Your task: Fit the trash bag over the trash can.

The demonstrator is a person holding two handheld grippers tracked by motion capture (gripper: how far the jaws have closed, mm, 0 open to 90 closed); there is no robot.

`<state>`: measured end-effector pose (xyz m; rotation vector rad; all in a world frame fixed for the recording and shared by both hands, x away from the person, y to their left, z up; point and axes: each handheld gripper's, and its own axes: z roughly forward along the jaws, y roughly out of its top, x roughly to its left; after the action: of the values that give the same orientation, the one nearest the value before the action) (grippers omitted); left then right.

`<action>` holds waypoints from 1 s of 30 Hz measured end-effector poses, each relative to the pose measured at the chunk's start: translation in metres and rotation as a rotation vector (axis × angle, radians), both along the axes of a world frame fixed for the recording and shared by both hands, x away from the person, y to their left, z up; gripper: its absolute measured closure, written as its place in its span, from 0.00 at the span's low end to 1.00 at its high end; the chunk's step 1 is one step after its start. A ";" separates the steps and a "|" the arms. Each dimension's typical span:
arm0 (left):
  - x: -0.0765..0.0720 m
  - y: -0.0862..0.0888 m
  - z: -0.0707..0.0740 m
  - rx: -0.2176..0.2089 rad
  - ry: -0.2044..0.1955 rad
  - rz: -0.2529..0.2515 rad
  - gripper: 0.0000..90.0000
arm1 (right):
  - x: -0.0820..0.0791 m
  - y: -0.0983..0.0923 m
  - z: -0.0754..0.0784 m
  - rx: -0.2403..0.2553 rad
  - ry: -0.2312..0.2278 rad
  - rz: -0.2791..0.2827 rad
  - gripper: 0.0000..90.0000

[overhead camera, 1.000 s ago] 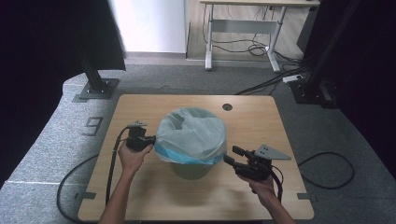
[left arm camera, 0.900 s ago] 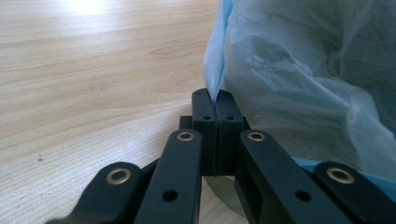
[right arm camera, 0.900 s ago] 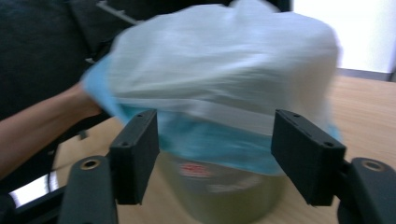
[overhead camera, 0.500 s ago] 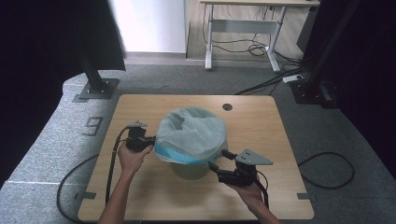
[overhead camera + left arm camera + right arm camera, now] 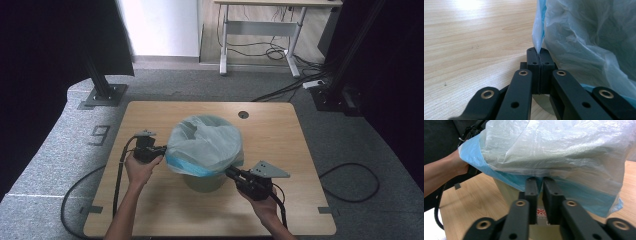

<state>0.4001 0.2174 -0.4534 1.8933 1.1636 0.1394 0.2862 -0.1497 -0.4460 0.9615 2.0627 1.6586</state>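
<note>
On the wooden table, about midway across and slightly toward the near edge, stands a pale bin with a thin, translucent bag draped over its mouth, the bag's blue hem hanging loose below the rim. The bag looks almost weightless, limp and slick, so I judge it will crumple, stretch or tear if tugged hard, and slip from a shallow pinch; the hem, where the film is doubled, seems the soundest place to take it, on opposite sides. The bin looks light and stiff and may shift or tip if the film is pulled sideways. The left gripper sits at the bag's left side, jaws pressed together on a fold of film that rises between them in the left gripper view. The right gripper meets the hem at the near right, its jaws having just been closing, with the blue edge caught between them
</note>
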 end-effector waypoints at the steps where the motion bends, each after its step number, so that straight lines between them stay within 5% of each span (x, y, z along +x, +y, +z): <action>1: 0.000 0.000 0.000 -0.001 0.000 -0.001 0.99 | 0.000 0.000 -0.001 0.004 0.001 0.008 0.94; 4: 0.000 0.000 0.000 0.001 0.000 -0.002 0.99 | -0.002 0.000 -0.002 0.002 -0.004 0.016 0.92; 7: 0.000 0.000 0.000 0.001 -0.001 -0.003 0.99 | -0.008 0.003 -0.001 -0.001 -0.020 0.025 0.71; 11: -0.001 0.000 -0.001 0.002 -0.001 -0.005 0.99 | -0.013 0.006 0.001 -0.012 -0.039 0.023 0.59; 15: -0.001 0.000 -0.001 0.000 0.000 -0.003 0.99 | -0.022 0.016 0.002 -0.076 -0.092 -0.028 0.48; 23: -0.001 0.001 -0.001 -0.004 -0.002 -0.002 0.99 | -0.022 0.023 -0.002 -0.165 -0.107 -0.122 0.47; 30: -0.001 0.002 -0.002 -0.007 -0.001 -0.002 0.99 | -0.022 0.024 -0.003 -0.176 -0.132 -0.166 0.56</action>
<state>0.3987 0.2191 -0.4552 1.8880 1.1601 0.1349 0.2644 -0.1259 -0.4491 0.9111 1.9476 1.3930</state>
